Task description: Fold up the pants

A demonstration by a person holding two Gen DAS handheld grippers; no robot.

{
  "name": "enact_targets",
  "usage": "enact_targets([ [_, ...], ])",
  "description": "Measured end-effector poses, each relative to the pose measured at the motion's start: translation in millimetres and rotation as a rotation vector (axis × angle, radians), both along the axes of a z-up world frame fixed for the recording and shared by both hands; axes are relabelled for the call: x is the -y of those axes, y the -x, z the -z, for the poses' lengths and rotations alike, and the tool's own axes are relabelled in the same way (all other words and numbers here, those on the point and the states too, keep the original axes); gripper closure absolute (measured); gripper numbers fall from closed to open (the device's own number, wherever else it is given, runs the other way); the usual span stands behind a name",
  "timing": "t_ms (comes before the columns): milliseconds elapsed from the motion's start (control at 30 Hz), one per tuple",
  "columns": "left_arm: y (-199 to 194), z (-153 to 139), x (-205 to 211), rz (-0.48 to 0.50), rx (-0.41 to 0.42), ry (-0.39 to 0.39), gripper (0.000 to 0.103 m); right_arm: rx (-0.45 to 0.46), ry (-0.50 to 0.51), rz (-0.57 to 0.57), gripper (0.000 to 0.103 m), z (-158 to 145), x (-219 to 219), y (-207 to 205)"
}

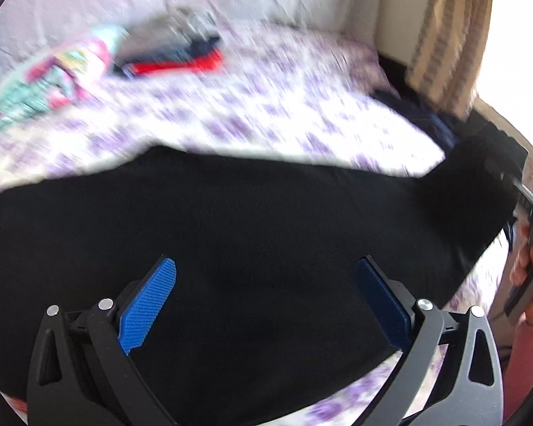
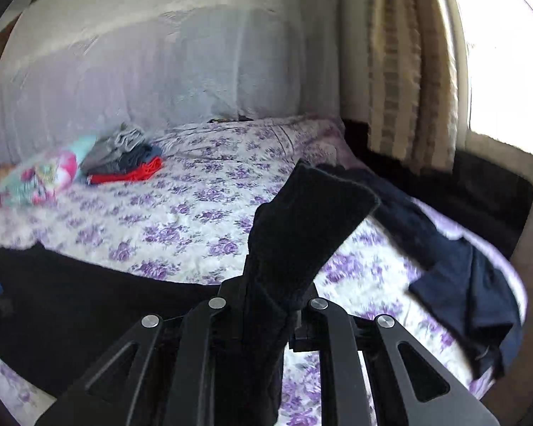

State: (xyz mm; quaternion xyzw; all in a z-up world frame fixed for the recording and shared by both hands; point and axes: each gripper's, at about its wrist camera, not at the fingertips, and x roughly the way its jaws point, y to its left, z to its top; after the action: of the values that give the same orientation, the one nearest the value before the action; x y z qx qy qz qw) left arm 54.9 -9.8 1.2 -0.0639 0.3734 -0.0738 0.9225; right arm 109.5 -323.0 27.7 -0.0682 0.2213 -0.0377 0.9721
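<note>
Purple-flowered bedding covers the bed [image 2: 202, 213], with a pale draped wall behind it and a striped curtain [image 2: 408, 81] by the bright window at the far right corner.

Right jaws [image 2: 266, 305] are clenched on a bunched end of the black pants [image 2: 302, 220]; the cloth stands up between the black fingers and fans out above them, lifted off the sheet. No blue pad shows there (the fabric hides both).

Left jaws [image 1: 266, 294] are spread wide, released, their blue pads [image 1: 149, 305] hovering over the broad middle of the pants with nothing between them. From the left wrist view the pants lie flat along the near edge of the bed, reaching to the right, where the cloth rises toward the other gripper and a hand [image 1: 529, 284] in a pink sleeve.

A dark navy garment [image 2: 469, 284] lies crumpled at the right edge of the bed, apart from the pants. Toward the far left, a stack of folded clothes [image 2: 124, 159], grey over blue over red, sits just beside a bright patterned pillow [image 2: 42, 177].
</note>
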Motion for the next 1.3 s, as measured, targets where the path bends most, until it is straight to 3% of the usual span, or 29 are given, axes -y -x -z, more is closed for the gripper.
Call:
enact_targets([
  [167,30.0,-20.8,-54.6,-0.144,0.109,-0.019,0.004,0.042,0.316,-0.135,0.089,8.7,-103.2,3.9],
  [300,43.7,-16.1,-95.4,-0.236,0.108,0.007,0.004,0.01,0.414,-0.272,0.089,30.0,-171.4,5.9],
  [400,47.9,0.5,-121.5,-0.29,0.067,0.069,0.004,-0.064,0.481,-0.376,0.089,57.4,-213.5,4.1],
  [533,52.8,16.3,-141.2,-0.299,0.049,0.171,0.004,-0.091,0.615,-0.395,0.089,78.0,-238.0,10.6],
  [633,54.7,15.1,-144.8,-0.282,0.086,0.206,0.004,-0.155,0.596,-0.413,0.074,74.9,-234.3,10.0],
  [700,53.9,17.3,-143.5,-0.273,0.083,0.205,0.004,-0.182,0.568,-0.429,0.051,67.0,-226.6,14.3],
  [800,57.0,16.4,-143.3,-0.256,0.107,0.219,0.004,-0.227,0.481,-0.505,0.038,56.2,-220.0,22.3],
  [900,59.0,16.9,-147.9,-0.255,0.115,0.253,0.004,-0.313,0.318,-0.654,0.037,40.9,-214.0,33.9],
  [1000,60.0,17.7,-152.7,-0.254,0.122,0.29,0.004,-0.321,0.14,-0.743,0.038,21.9,-211.0,35.4],
  [1067,59.9,18.2,-153.4,-0.253,0.123,0.297,0.004,-0.31,0.113,-0.695,0.039,19.9,-212.1,24.8],
  [1133,60.1,17.8,-152.8,-0.253,0.124,0.297,0.004,-0.304,0.181,-0.644,0.044,29.5,-219.4,14.9],
  [1300,60.2,18.0,-153.3,-0.253,0.125,0.3,0.004,-0.34,0.328,-0.589,0.092,57.3,-232.6,0.5],
])
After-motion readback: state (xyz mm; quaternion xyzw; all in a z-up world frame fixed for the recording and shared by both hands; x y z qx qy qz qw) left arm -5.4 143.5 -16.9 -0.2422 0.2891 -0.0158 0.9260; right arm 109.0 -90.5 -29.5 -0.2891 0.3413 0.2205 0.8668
